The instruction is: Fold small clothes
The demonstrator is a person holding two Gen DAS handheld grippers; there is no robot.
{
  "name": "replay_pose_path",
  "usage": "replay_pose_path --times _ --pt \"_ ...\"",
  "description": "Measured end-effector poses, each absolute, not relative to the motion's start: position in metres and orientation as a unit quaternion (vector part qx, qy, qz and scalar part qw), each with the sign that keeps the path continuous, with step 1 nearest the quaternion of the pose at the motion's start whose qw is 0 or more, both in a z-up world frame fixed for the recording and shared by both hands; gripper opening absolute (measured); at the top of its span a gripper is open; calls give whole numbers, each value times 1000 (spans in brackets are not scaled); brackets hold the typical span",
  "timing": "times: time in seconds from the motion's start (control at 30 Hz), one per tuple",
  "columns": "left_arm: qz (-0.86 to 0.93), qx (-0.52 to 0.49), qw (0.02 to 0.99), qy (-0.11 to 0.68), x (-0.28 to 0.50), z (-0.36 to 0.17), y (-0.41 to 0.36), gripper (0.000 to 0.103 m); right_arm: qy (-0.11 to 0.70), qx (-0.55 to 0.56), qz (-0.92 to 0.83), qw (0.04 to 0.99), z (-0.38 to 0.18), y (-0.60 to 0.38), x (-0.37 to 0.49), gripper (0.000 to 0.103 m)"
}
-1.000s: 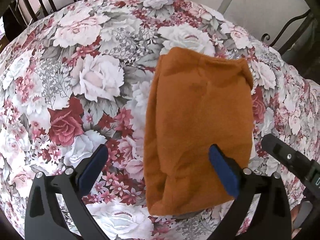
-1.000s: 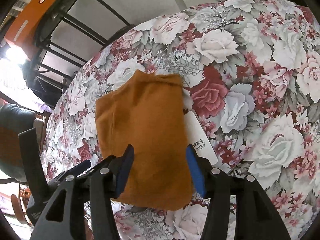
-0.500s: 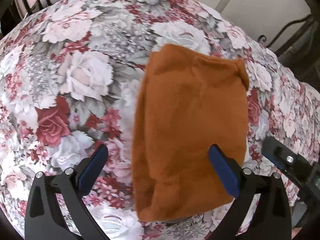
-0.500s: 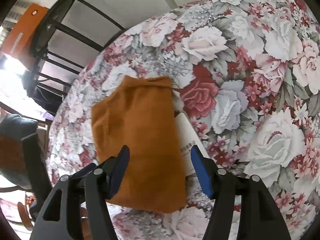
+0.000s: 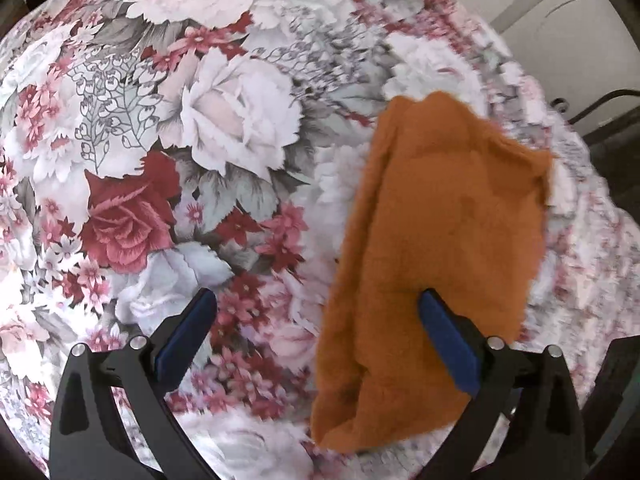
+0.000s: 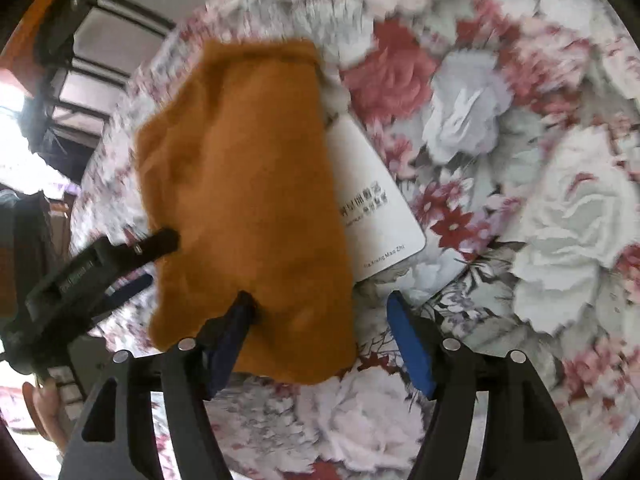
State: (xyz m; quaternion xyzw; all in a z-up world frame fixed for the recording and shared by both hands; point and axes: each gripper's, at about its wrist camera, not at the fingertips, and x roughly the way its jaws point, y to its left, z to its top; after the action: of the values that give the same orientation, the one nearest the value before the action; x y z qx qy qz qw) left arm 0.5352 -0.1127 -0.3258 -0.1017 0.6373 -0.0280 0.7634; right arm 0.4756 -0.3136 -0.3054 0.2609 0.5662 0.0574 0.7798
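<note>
An orange cloth [image 5: 436, 240] lies folded into a narrow bundle on the bench [image 5: 200, 120], which is covered with a rose-patterned tablecloth. The bundle reads as at least one fold done: it is thick, its long edges are rounded and no sleeve or loose flap sticks out. A white card tag [image 6: 372, 204] pokes out from under its right edge, probably a label attached to the garment, so it has ended up outside the fold rather than tucked in.

The left gripper [image 5: 316, 336] is spread wide and grips nothing. Its right finger sits over the near part of the cloth, while its left finger is over bare tablecloth, so the gripper straddles the cloth's left edge, a position that would suit pinching that edge or sliding under it. Whether the finger touches the fabric cannot be told.

The right gripper [image 6: 320, 340] is also open and empty. Its left finger rests at or on the near end of the cloth, and its right finger stands just beside the tag's lower corner. Together the fingers bracket the near right corner of the bundle, likely to lift that end for one more fold. The left gripper's body shows at the cloth's far side in the right wrist view. Both views are smeared by motion blur.
</note>
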Motion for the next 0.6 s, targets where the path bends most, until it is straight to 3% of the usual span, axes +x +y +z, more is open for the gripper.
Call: replay_pose_path --times 0.07,0.23,0.33,0.43,0.6 --pt "-49 -117 769 627 529 -312 -110 98 544 247 76 798 -283 -306 468 67" --pt "-50 -41 768 637 504 -317 -117 98 550 199 139 799 -276 -272 450 26" --pt "-31 3 750 660 498 -345 -118 99 596 195 120 770 -319 -265 451 14" --pt "-29 -4 743 668 497 -356 -115 99 626 208 101 745 -350 -263 455 11" --pt "-60 -64 777 623 510 -314 -101 98 587 230 149 762 -297 -269 454 16"
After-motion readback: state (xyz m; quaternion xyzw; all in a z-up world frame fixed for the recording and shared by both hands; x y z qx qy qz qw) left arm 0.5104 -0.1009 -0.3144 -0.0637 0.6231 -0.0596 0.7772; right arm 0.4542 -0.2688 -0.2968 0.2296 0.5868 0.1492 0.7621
